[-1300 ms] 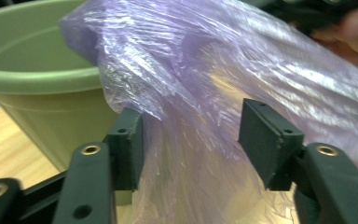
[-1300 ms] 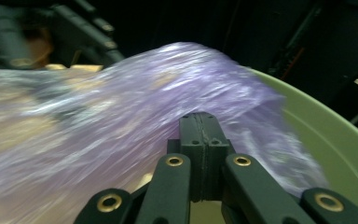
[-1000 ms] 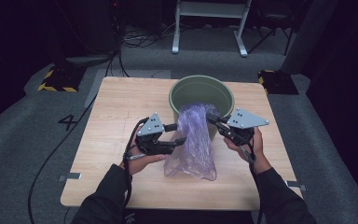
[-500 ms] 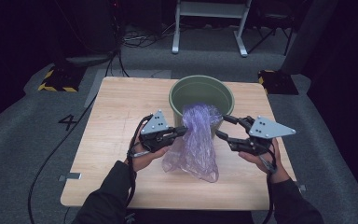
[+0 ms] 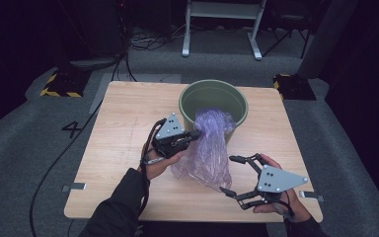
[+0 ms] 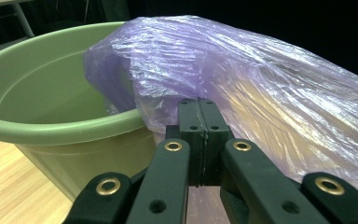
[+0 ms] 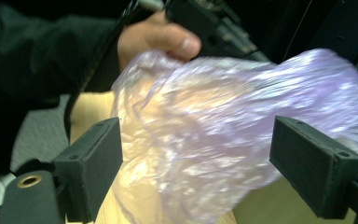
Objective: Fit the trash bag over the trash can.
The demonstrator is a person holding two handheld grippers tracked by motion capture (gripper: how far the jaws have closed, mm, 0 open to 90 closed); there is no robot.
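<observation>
Right claw [image 5: 233, 176] has pulled back off the bag toward the table's near right corner since a second ago, and its jaws now stand wide apart with nothing between them. Your left claw [image 5: 196, 134] hasn't moved; jaws together, clamped on the purple plastic bag [image 5: 208, 150] near its top. In the left gripper view the film bunches right at the shut tips [image 6: 199, 122]. Bag's upper end drapes over the near rim of the green bucket [image 5: 212, 91], which sits toward the far edge of the table [image 5: 123, 118], slightly right of centre. Rest of the bag hangs down the bucket's outside wall and spreads onto the table mid-way toward the near edge. Right gripper view: bag [image 7: 223, 135] sits ahead of the open jaws, blurred; can't tell if it touches them.
</observation>
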